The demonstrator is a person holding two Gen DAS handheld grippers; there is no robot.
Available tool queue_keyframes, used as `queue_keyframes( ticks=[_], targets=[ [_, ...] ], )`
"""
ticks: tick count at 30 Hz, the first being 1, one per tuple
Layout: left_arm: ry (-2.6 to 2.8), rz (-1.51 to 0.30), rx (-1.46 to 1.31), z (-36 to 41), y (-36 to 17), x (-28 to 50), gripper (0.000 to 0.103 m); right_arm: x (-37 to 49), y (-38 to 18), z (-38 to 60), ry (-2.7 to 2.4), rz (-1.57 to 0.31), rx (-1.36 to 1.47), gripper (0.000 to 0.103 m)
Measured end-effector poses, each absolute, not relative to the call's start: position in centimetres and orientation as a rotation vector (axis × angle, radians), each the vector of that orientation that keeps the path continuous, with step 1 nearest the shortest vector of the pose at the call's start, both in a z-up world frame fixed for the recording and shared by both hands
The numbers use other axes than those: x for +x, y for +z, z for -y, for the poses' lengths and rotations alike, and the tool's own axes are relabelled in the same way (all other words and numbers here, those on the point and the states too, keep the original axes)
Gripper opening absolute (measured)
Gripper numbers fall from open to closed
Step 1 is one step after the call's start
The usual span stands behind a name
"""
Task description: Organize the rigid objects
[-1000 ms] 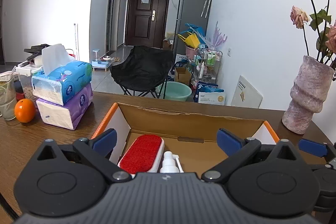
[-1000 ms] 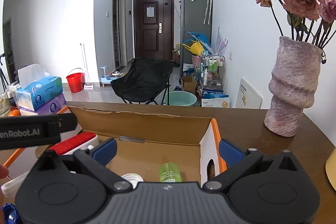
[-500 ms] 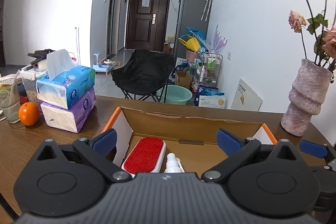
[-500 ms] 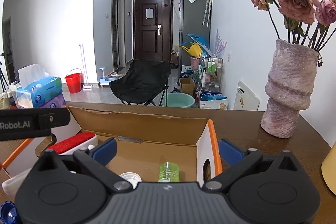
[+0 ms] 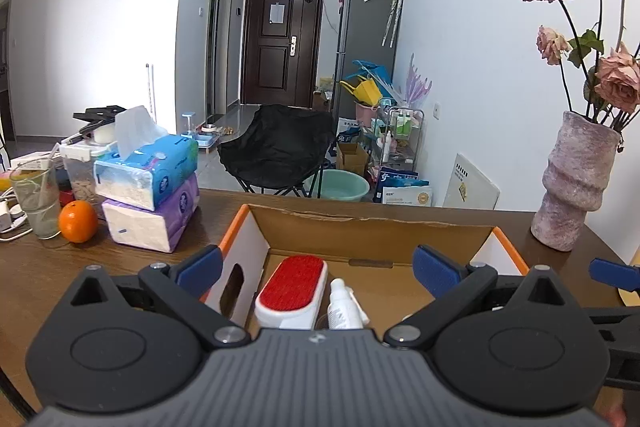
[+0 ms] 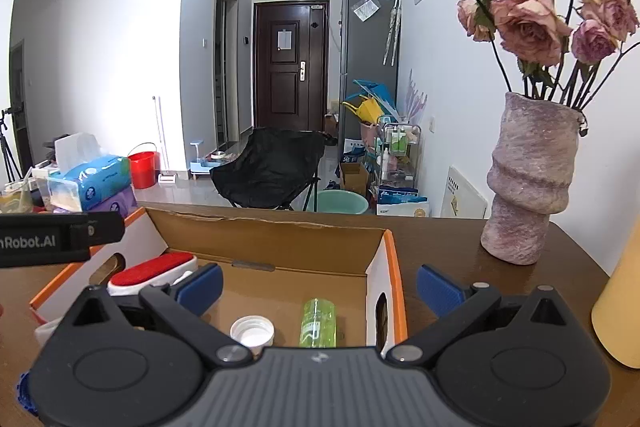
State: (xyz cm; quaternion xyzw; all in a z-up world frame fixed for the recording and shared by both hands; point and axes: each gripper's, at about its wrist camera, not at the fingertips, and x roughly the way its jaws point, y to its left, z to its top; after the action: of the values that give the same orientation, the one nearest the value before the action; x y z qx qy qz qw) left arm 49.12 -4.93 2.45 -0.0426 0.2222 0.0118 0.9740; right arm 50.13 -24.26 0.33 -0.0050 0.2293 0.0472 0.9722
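An open cardboard box (image 5: 360, 227) (image 6: 260, 227) with orange-edged white flaps stands on the brown table. Inside lie a red-topped white lint brush (image 5: 294, 285) (image 6: 154, 269), a white spray bottle (image 5: 342, 305), a green bottle (image 6: 318, 317) and a white-capped jar (image 6: 252, 333). My left gripper (image 5: 318, 265) hovers open over the box's left part, nothing between its blue pads. My right gripper (image 6: 318, 285) hovers open over the box's right wall, also empty. The left gripper's black body (image 6: 60, 239) shows at the left of the right wrist view.
A pink vase (image 5: 576, 183) (image 6: 528, 183) with dried roses stands right of the box. Two stacked tissue packs (image 5: 148, 187), an orange (image 5: 78, 221) and a glass (image 5: 36, 199) sit to the left. A yellow object (image 6: 620, 303) is at the far right.
Both grippers have drawn back and shifted left slightly, so the box sits further right in the left wrist view. The jaws stay open and empty.
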Motion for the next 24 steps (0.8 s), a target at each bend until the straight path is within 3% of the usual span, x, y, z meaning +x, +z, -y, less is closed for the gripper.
queue_keyframes(
  ticks=[24],
  targets=[
    [0.058,-0.417,-0.092,1.8,3.9,40.1,0.103,40.8,1.5,22.7,0.094,-0.437,-0.025,0.103]
  ],
)
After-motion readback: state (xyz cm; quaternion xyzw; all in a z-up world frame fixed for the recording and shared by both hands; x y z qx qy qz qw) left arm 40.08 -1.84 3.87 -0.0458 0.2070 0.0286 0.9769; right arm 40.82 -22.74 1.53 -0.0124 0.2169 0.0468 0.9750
